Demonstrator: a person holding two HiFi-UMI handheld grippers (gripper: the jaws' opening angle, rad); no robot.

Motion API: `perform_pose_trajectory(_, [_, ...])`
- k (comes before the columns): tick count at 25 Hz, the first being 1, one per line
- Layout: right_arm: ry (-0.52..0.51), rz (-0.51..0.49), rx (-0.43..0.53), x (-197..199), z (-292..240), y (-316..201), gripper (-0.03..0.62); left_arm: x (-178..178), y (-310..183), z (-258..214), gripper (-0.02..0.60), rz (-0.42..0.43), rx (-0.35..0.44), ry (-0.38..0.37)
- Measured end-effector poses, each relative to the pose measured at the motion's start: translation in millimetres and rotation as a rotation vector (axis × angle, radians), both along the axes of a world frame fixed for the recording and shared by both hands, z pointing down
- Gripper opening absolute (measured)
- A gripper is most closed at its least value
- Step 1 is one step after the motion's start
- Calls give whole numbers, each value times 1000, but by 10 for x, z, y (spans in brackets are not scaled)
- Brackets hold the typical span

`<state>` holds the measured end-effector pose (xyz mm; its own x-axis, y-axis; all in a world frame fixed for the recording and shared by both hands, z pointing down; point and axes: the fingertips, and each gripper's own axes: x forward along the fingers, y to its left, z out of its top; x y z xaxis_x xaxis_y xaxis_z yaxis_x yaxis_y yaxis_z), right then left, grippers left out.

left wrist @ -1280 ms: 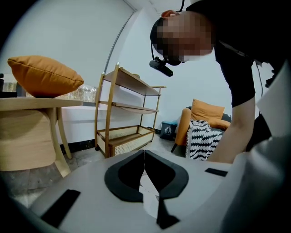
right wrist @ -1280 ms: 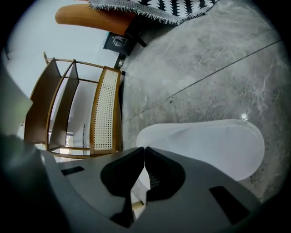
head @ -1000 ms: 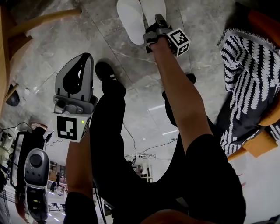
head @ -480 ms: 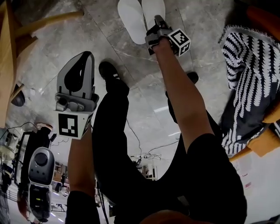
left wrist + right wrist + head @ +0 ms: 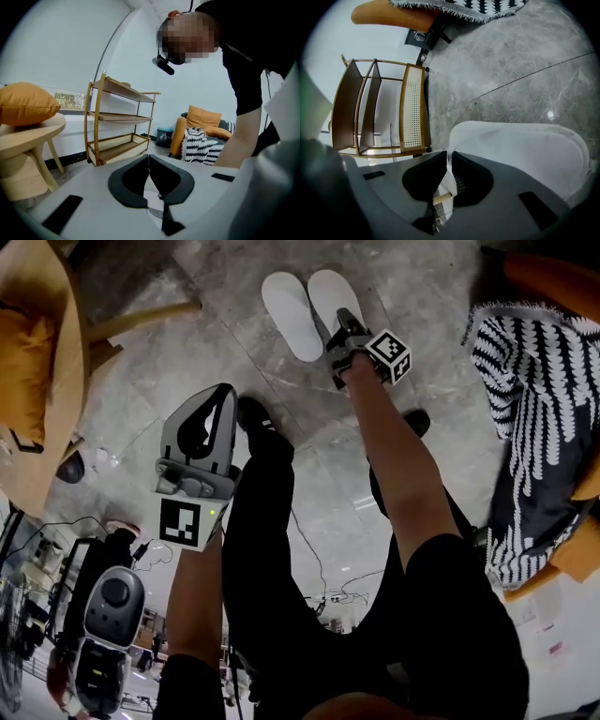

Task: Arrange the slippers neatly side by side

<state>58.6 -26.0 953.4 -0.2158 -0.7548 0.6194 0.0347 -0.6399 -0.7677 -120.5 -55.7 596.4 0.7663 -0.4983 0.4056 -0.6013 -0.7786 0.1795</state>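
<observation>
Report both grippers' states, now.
Left gripper: shut, empty.
Right gripper: open, jaws have just been opening, edge of the flat white slipper between them.

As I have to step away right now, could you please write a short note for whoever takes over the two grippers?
Left gripper: shut, empty, raised and away from the slippers.
Right gripper: at the near end of one slipper. Its jaws have just been opening, and the slipper's edge lies between them, no longer pinched.
Things: that slipper and the other slipper lie side by side on the floor, with a narrow gap between them.
Done: the pair looks lined up.
Left: draw the right gripper clear, and nudge only if the ends look uneven.
</observation>
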Motion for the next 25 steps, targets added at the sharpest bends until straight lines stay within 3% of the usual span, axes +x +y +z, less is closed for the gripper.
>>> perform_pose_trajectory(7, [-4,15,15,-91,281,-97,43,-143,144,300,18,-16,-16,31])
perform_pose_trajectory(16, [16,70,17,-32,405,-150,41,-272,34,415,18,-29,-32,5])
perform_pose_trajectory(21, [89,-3,24,-4,341,-200,41,-236,15,424,18,-25,-43,-1])
perform_pose_trajectory(25, [73,-47,30,-53,334,-265,41,-177,25,435,18,-26,-58,6])
